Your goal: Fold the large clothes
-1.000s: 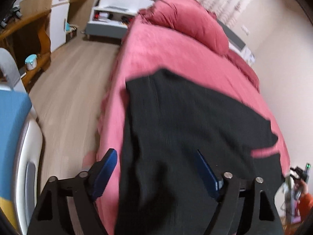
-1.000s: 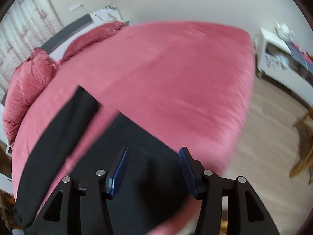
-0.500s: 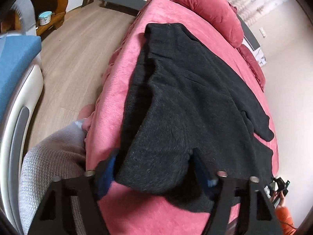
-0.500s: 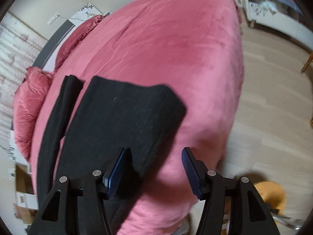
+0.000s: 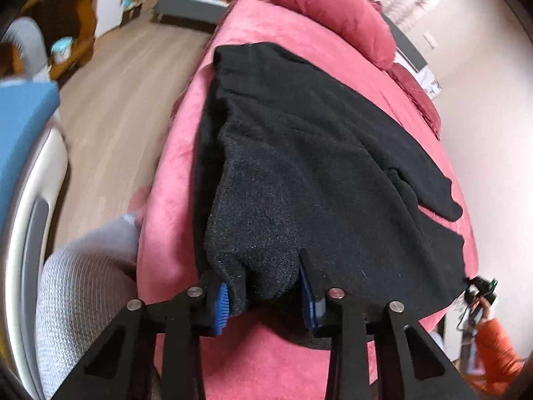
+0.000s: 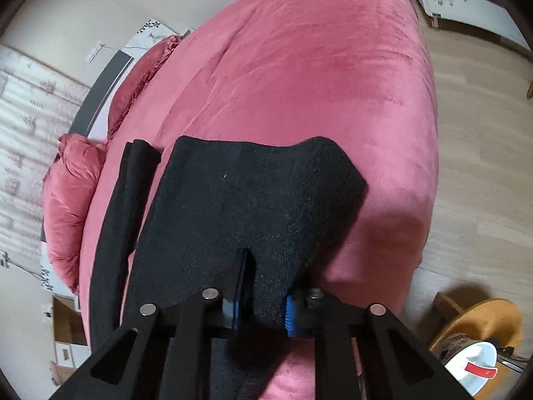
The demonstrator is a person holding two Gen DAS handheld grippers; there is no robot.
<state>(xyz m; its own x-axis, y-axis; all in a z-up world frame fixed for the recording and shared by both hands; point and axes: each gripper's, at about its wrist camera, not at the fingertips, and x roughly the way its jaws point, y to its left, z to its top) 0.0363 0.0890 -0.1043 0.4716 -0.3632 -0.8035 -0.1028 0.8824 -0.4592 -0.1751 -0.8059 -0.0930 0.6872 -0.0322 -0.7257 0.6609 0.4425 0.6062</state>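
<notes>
A large black knit garment (image 5: 299, 153) lies spread along a pink bed (image 5: 186, 153). My left gripper (image 5: 265, 296) is shut on a bunched near edge of the garment, fabric filling the gap between its blue pads. In the right wrist view my right gripper (image 6: 263, 306) is shut on another near corner of the same black garment (image 6: 240, 200), which drapes over its fingers. A sleeve (image 6: 116, 206) runs along the garment's left side there.
Pink pillows (image 5: 333, 10) lie at the bed's head. Wood floor (image 5: 113, 100) runs left of the bed, with a blue and white chair (image 5: 23, 153) and wooden furniture. A person's grey sleeve (image 5: 86, 286) is near. A yellow stool with a white cup (image 6: 476, 360) stands right.
Both grippers have come down onto the garment's near edge and closed on it. The fabric is now bunched between the pads and lifted over the fingers.
</notes>
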